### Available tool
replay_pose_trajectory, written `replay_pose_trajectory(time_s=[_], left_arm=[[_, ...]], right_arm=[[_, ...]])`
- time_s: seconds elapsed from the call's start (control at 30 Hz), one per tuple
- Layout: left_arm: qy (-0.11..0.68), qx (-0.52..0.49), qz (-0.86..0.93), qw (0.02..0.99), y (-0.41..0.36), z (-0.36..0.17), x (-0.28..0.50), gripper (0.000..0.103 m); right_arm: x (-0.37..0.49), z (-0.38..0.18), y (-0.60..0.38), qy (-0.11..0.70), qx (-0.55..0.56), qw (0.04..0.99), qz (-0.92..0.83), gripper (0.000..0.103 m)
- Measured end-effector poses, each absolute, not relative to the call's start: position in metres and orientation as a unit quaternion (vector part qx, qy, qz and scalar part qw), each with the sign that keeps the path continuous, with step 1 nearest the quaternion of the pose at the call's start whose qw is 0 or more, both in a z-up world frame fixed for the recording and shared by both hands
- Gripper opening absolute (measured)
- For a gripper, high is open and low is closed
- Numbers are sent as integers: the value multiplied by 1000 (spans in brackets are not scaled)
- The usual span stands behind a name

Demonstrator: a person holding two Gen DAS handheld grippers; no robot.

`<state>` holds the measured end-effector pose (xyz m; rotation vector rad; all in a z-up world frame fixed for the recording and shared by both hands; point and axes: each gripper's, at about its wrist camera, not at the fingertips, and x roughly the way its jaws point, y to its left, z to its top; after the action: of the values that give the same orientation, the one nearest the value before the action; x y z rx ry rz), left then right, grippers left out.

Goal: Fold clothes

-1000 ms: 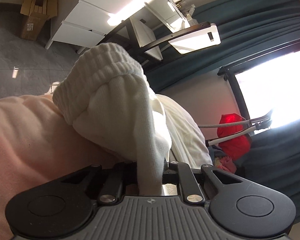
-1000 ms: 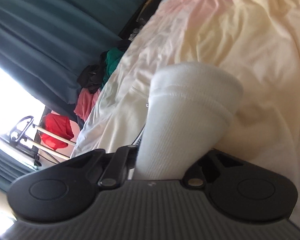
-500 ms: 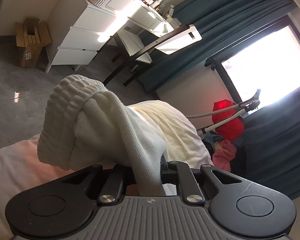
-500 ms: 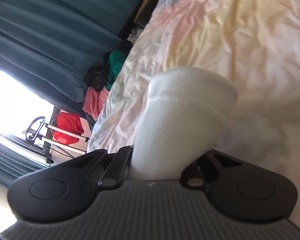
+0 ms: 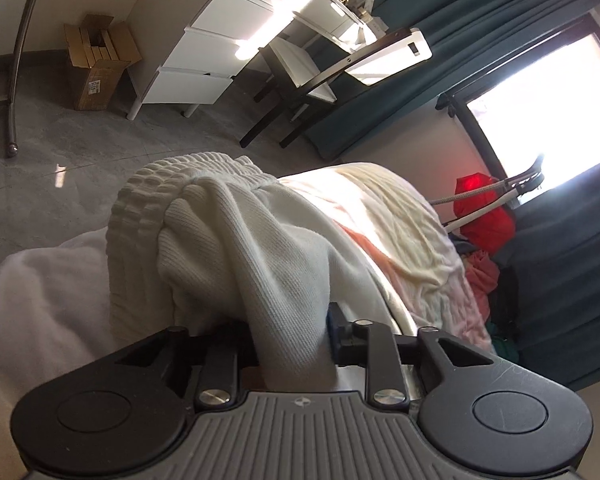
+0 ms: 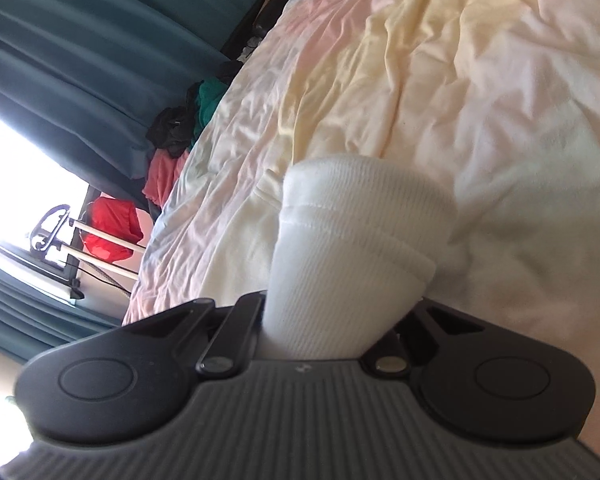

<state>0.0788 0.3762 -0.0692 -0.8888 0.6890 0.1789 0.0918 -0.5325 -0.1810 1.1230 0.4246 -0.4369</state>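
Tilting further toward the floor, our left gripper (image 5: 290,344) and right gripper (image 6: 332,332) each clamp the white garment (image 5: 236,248); we should keep tension even.

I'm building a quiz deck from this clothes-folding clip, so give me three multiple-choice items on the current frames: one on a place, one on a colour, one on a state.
1. Where is the cardboard box?
A. On the floor beside the white drawer unit
B. On the bed
C. On the chair

2. What colour are the curtains?
A. Yellow
B. Dark teal
C. Red

3. What is the state of the left gripper?
A. Open and empty
B. Shut on a red bag
C. Shut on white ribbed fabric

Answers:
1 A: the cardboard box stands on the grey floor next to the white drawer unit.
2 B: the curtains by the window are dark teal.
3 C: the left gripper pinches the white garment, its fabric running down between the fingers.
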Motion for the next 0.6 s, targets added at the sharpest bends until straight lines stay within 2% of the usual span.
replay_pose_trajectory(time_s=[0.2, 0.27, 0.37, 0.47, 0.6], left_arm=[[397, -292, 73, 867, 348, -44, 56, 61], [401, -245, 81, 879, 336, -29, 44, 63], [387, -189, 75, 899, 313, -5, 27, 65], [347, -166, 64, 921, 286, 12, 15, 77], [309, -162, 43, 936, 237, 18, 26, 77]], right_arm=[[87, -189, -537, 189, 545, 793, -193, 12], [86, -190, -538, 185, 552, 791, -190, 12], [86, -192, -539, 181, 561, 786, -186, 12], [85, -197, -542, 178, 579, 776, -174, 13], [83, -206, -545, 176, 602, 763, -156, 15]])
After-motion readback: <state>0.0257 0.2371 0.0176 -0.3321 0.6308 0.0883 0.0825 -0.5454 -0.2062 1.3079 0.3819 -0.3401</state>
